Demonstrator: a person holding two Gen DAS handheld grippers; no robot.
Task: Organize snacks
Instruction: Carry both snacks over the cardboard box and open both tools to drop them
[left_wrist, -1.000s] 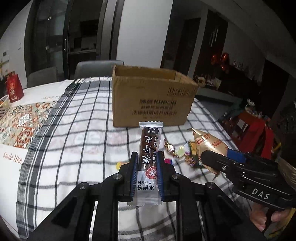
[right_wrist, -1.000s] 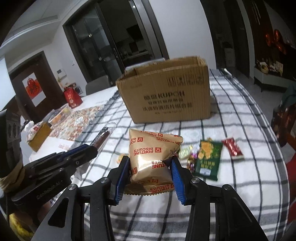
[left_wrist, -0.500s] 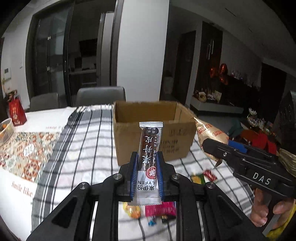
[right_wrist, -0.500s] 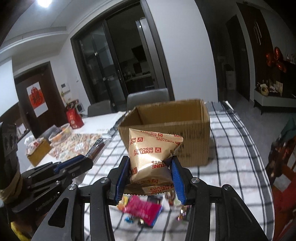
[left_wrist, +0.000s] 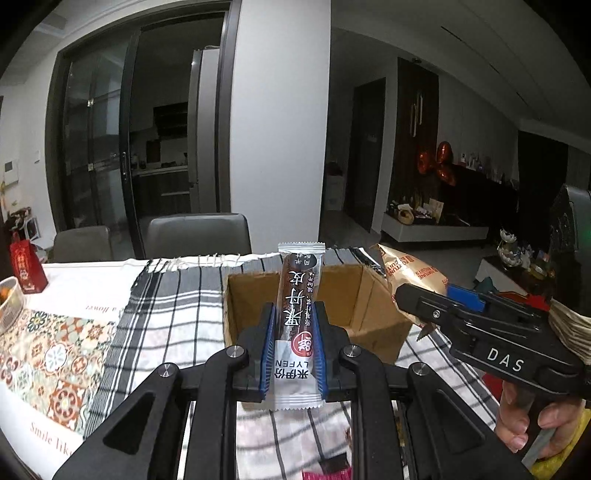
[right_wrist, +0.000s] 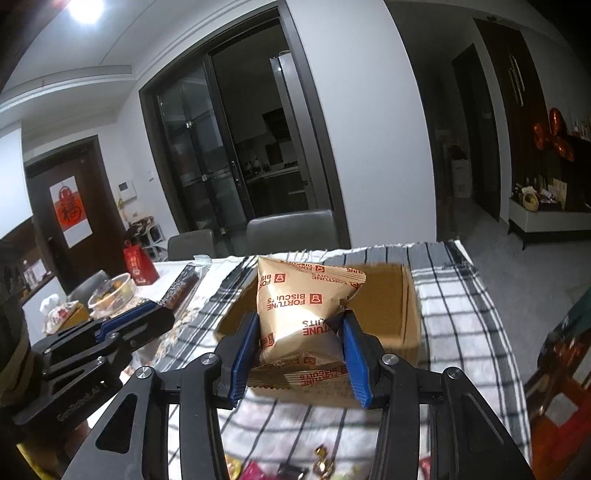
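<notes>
The left gripper (left_wrist: 293, 347) is pinching a dark snack bar (left_wrist: 298, 317) and the right gripper (right_wrist: 301, 354) a gold biscuit bag (right_wrist: 299, 310) — both hanging before the open cardboard box (right_wrist: 384, 306) at 12 o'clock.

White walls (left_wrist: 280, 110), dark glass doors (right_wrist: 221, 147), 2 grey chairs (left_wrist: 197, 236)

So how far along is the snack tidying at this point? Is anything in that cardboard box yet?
The part of the cardboard box that shows looks bare, so nothing seems packed yet. In hand: the left gripper clamps a long brown snack bar, and the right gripper clamps a gold biscuit bag, both held up near the box. Left: loose sweets lie on the checked cloth.
</notes>
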